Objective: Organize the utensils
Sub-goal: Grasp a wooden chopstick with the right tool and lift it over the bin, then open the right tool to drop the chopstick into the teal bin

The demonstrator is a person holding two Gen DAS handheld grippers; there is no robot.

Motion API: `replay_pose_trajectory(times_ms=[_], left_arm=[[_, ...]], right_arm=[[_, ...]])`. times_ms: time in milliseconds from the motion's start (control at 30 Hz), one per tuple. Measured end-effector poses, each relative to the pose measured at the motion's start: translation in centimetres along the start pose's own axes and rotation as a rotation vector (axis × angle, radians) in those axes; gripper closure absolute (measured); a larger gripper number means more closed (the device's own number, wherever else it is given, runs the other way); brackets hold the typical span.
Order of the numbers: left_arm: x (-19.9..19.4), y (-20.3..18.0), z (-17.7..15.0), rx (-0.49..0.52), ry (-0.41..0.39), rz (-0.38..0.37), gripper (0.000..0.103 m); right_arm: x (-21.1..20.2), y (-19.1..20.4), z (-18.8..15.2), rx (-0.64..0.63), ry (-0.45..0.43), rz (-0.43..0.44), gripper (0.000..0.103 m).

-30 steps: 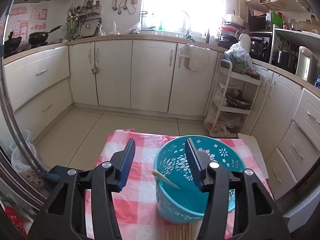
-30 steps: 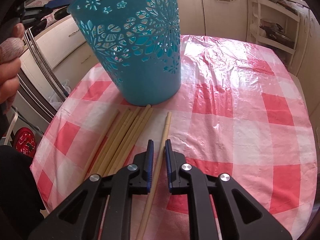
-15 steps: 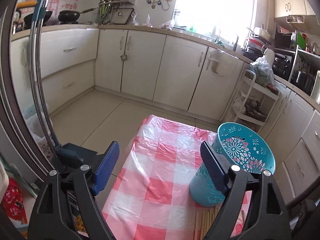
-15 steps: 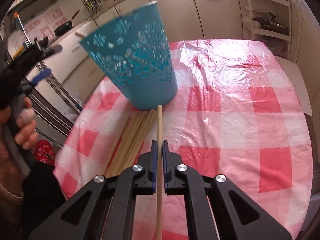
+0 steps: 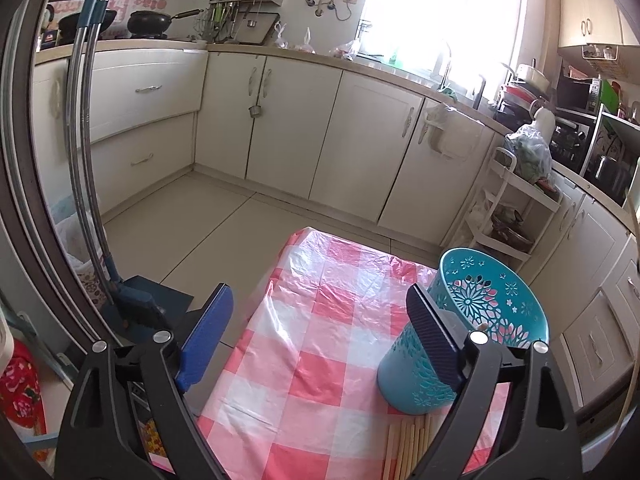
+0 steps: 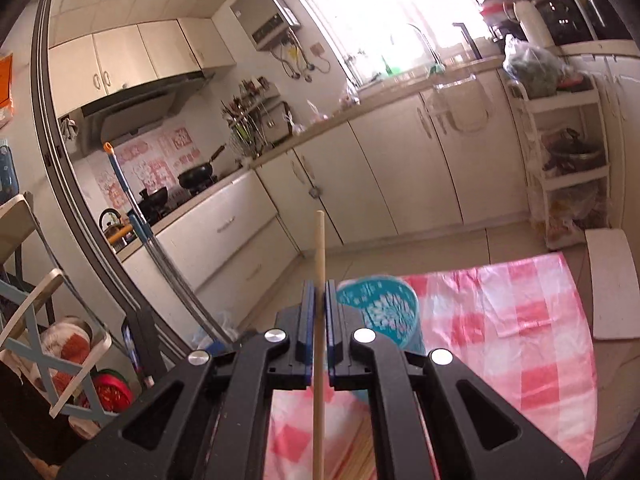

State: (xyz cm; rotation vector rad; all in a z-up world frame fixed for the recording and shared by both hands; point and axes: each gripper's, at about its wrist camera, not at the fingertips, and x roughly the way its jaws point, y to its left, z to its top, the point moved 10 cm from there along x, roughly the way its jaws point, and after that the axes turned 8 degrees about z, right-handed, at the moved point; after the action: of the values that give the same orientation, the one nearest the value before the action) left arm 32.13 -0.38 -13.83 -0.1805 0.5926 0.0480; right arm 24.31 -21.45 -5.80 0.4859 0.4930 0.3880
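Right gripper [image 6: 319,292] clamped tight on one wooden chopstick [image 6: 319,248], raised in the air above the near side of the teal basket [image 6: 380,304]; chopstick running straight between the blue pads, tip poking out past them toward the kitchen cabinets, rear end trailing back under the tool. Basket standing upright on the pink-checked tablecloth [image 6: 520,308], with one stick end [image 5: 483,326] just showing inside its rim. Left gripper [image 5: 320,320] to the left of the basket [image 5: 496,312], jaws wide and just been opening, nothing between them but bare cloth [image 5: 320,344]. Remaining chopsticks [image 5: 404,444] lying side by side in a bundle on the cloth just in front of the basket's base.
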Motion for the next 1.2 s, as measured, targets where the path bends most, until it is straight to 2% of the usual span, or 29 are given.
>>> replay_pose_trajectory(times_ms=[100, 167, 267, 333, 433, 600, 700, 767, 833, 1033, 1200], left_arm=[[-0.2, -0.5, -0.1, 0.022, -0.010, 0.001, 0.016], [-0.3, -0.8, -0.2, 0.040, -0.015, 0.002, 0.015], [-0.4, -1.2, -0.2, 0.058, -0.021, 0.001, 0.014], [-0.4, -1.3, -0.2, 0.064, -0.024, 0.001, 0.014], [-0.6, -1.5, -0.1, 0.070, -0.031, 0.001, 0.013], [-0.4, -1.5, -0.1, 0.068, -0.025, -0.003, 0.011], [-0.3, -1.5, -0.2, 0.071, -0.022, 0.003, 0.011], [-0.3, -1.6, -0.3, 0.076, -0.024, 0.008, 0.011], [-0.4, -1.6, -0.4, 0.079, -0.024, 0.012, 0.011], [-0.8, -1.8, -0.4, 0.091, -0.036, 0.017, 0.010], [-1.1, -1.9, -0.4, 0.100, -0.044, 0.015, 0.009]], right_arm=[[2.2, 0.2, 3.0, -0.023, -0.079, -0.023, 0.097], [3.7, -0.5, 4.7, -0.045, -0.135, -0.069, 0.097], [6.0, -2.0, 5.5, -0.063, -0.180, -0.142, 0.097], [7.3, -3.1, 5.1, -0.083, -0.174, -0.192, 0.097], [8.9, -4.8, 3.7, -0.083, -0.121, -0.236, 0.097], [9.3, -6.0, 1.8, -0.095, -0.066, -0.247, 0.097], [8.9, -5.8, 0.7, -0.103, -0.040, -0.240, 0.093], [8.3, -5.4, 0.3, -0.103, -0.034, -0.233, 0.085], [7.3, -4.9, 0.0, -0.103, -0.040, -0.223, 0.081], [2.6, -2.9, -1.2, -0.114, -0.059, -0.204, 0.075], [-0.3, -2.0, -4.4, -0.126, -0.019, -0.224, 0.071]])
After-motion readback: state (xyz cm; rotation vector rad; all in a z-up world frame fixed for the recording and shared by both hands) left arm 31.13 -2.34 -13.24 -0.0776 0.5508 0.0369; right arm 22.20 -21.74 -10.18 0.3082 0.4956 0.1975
